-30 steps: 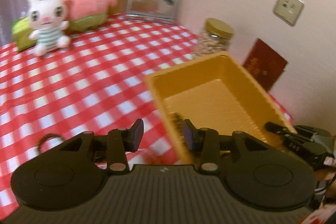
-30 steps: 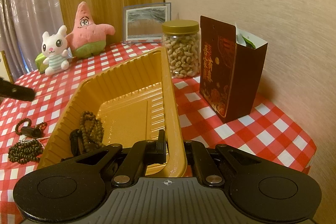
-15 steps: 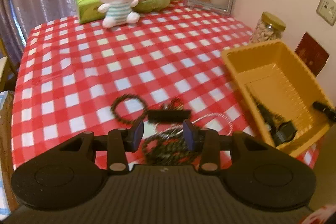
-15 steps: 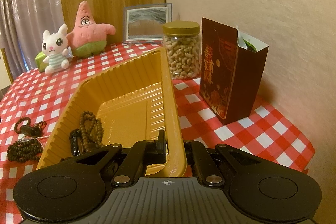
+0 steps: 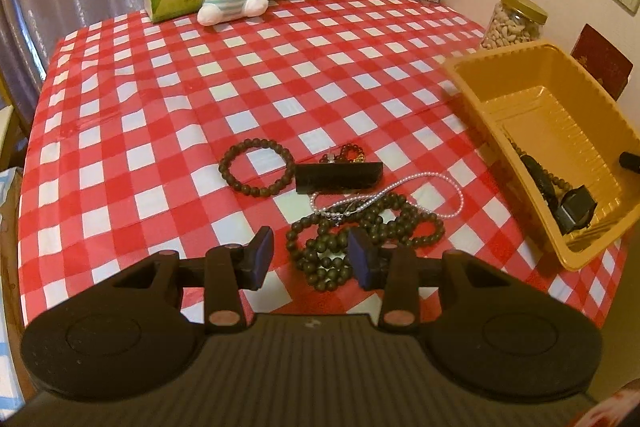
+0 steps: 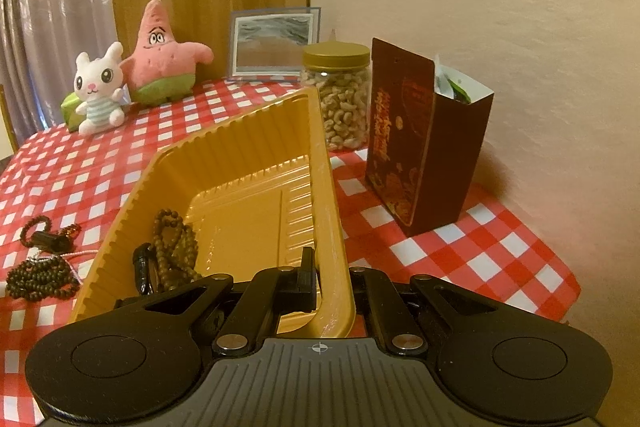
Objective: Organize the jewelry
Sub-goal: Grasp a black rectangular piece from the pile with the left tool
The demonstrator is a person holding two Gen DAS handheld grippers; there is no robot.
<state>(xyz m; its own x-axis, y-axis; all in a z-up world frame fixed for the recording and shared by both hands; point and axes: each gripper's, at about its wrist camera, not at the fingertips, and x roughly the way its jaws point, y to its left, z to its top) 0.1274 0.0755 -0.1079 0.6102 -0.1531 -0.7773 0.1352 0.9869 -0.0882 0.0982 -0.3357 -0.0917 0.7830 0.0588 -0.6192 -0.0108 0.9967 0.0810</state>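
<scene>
Jewelry sorting, partly complete, with the gold tray [image 6: 240,163] as my landmark. Inside the tray, at its near end, I see a brown bead strand [image 6: 176,247] and a black watch [image 5: 574,209]; these I judge already sorted. Outside the tray, on the checked tabletop [image 5: 160,87] to its left, five pieces remain: a dark bead bracelet [image 5: 256,167], a black bar-shaped piece [image 5: 338,177], a small reddish bead cluster [image 5: 348,151] just behind it, a pearl strand [image 5: 400,195], and a heap of dark bead necklace [image 5: 360,235]. My left hand-held gripper [image 5: 312,259] hovers with its jaws wide apart and empty, the necklace heap lying between and beyond them. My right hand-held gripper [image 6: 330,287] is clamped on the tray's near rim, steadying it. By my estimate, less than half the work is done.
</scene>
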